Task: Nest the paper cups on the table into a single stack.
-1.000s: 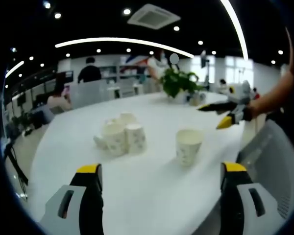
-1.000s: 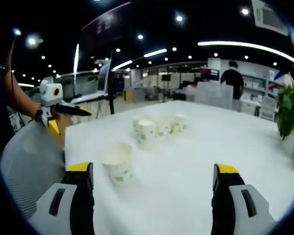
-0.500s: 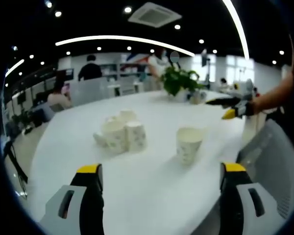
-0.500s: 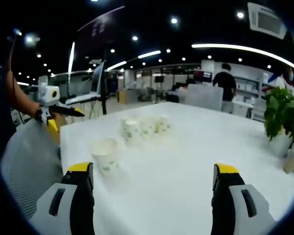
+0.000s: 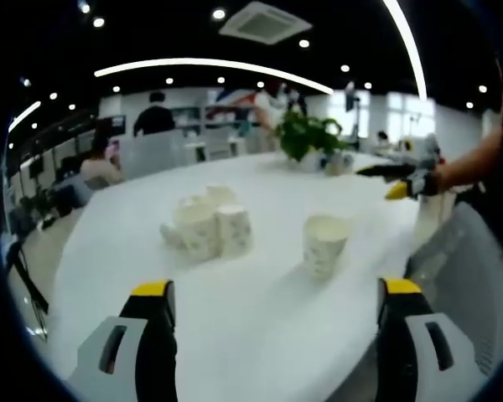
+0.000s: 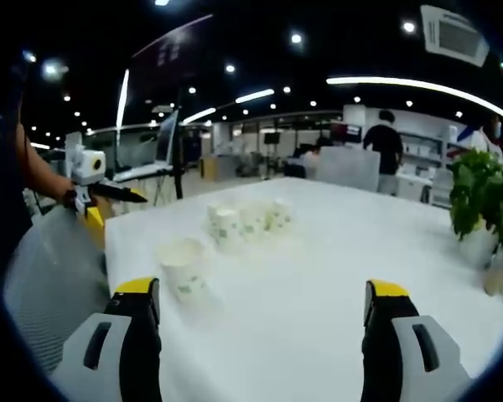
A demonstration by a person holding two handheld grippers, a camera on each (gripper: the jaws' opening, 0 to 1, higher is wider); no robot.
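While nothing had yet been stacked, the paper cups sat in two lots on the white table (image 5: 260, 335): one single cup (image 5: 325, 244) stood upright with its mouth up, and a cluster of cups (image 5: 205, 226) huddled just beside it, farther from the table's near edge; some looked tipped, though blur hid which. That lone cup (image 6: 183, 266) seemed the likeliest first pick, standing free of the cluster (image 6: 247, 221).

Neither tool held anything. The left gripper (image 5: 272, 306) hung over the near edge with its jaws spread wide, empty and short of the single cup. The right gripper (image 6: 264, 306) was likewise released and apart from the cups, apparently poised to approach.

Beyond the cups on the bare, glossy tabletop stood a potted plant (image 5: 306, 138). Behind the table lay an open office with ceiling lights, where a person (image 6: 387, 144) stood.
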